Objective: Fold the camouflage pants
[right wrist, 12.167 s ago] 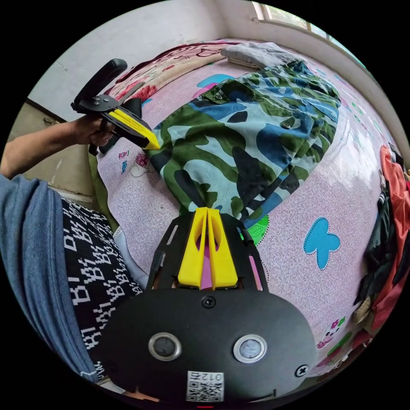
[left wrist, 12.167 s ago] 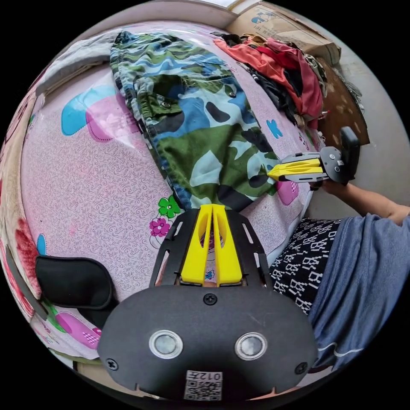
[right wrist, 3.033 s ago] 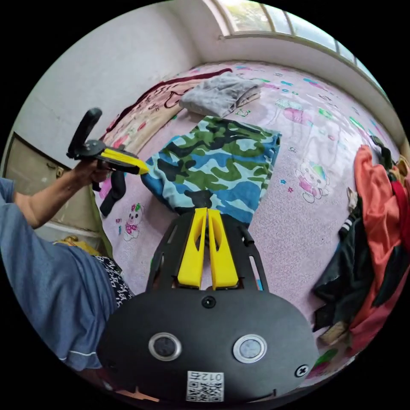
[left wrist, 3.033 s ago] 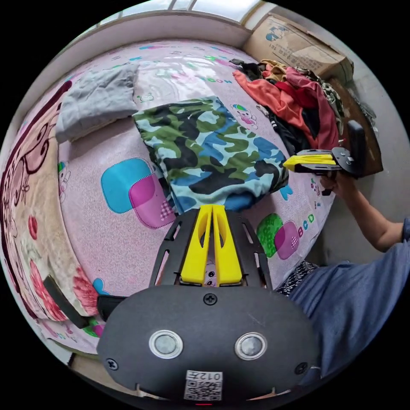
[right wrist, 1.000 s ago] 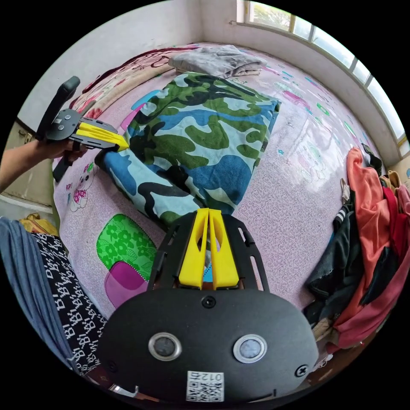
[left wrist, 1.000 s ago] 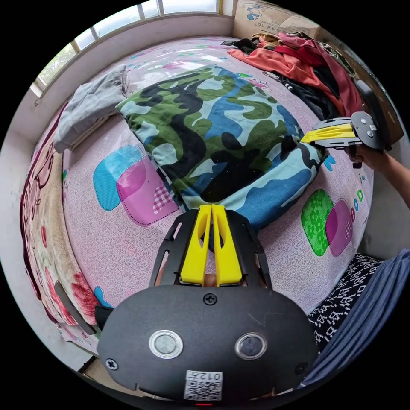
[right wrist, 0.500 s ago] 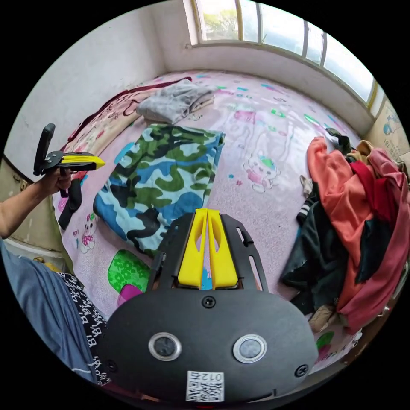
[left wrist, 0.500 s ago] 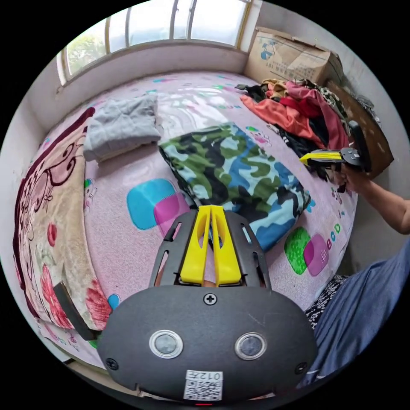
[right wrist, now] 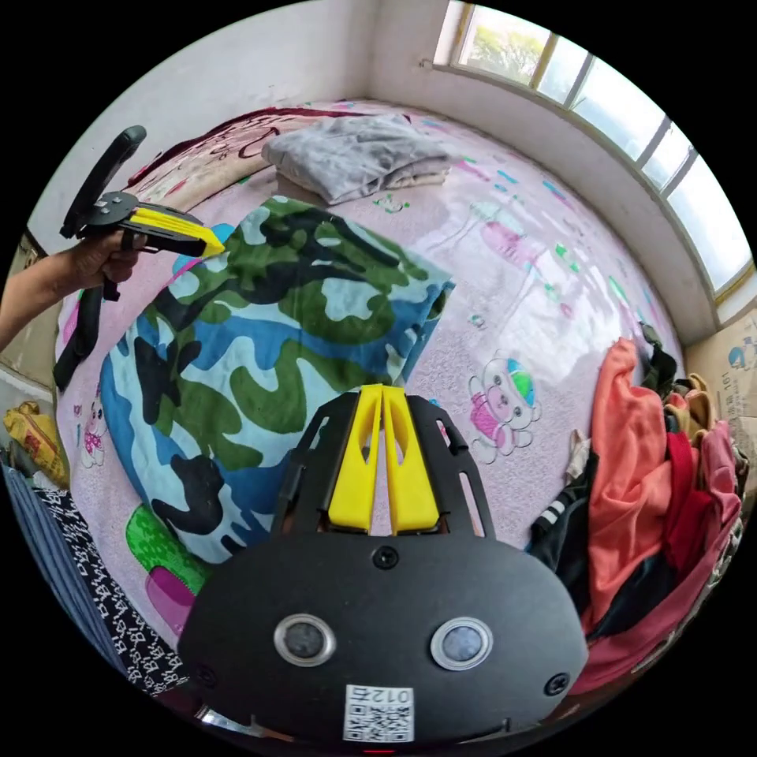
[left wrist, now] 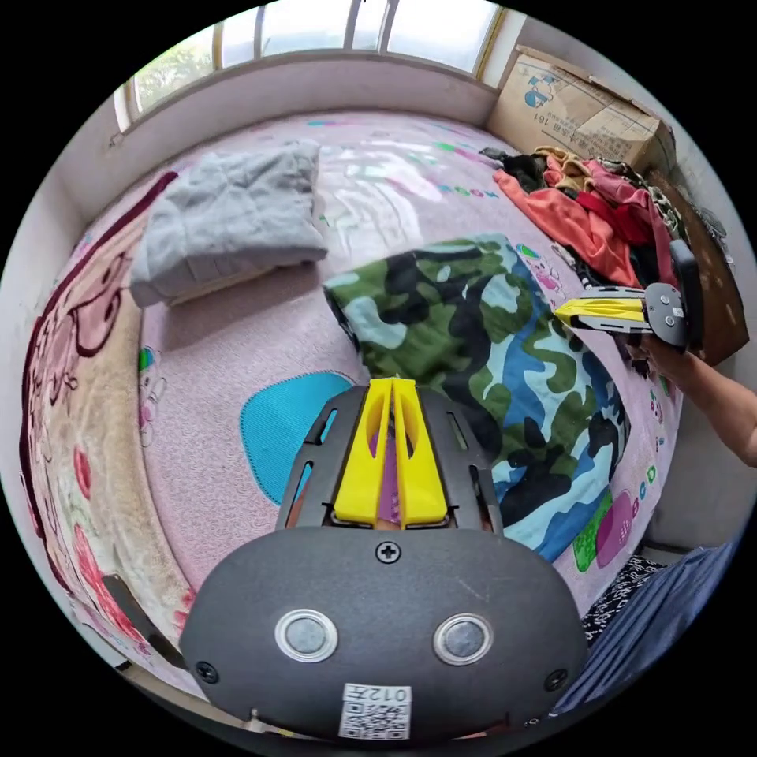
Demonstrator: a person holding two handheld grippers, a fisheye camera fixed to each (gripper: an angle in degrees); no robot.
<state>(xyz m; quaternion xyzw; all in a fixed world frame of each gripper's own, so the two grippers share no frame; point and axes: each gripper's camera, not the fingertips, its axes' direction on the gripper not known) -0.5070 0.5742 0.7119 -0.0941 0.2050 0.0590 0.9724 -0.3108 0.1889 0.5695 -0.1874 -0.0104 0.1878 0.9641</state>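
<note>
Now camouflage pants (left wrist: pixel 505 371) folded on bed (left wrist: pixel 236 331); left tool (left wrist: pixel 392 384) and right tool (right wrist: pixel 382 390) jaws together, empty, above pants' opposite edges.

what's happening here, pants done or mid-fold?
A person holds a gripper in each hand over a bed with a pink patterned sheet. The camouflage pants lie folded into a compact bundle. The left gripper and right gripper are both shut on nothing, tips at the bundle's edges. A folded grey garment and a clothes pile lie nearby.
</note>
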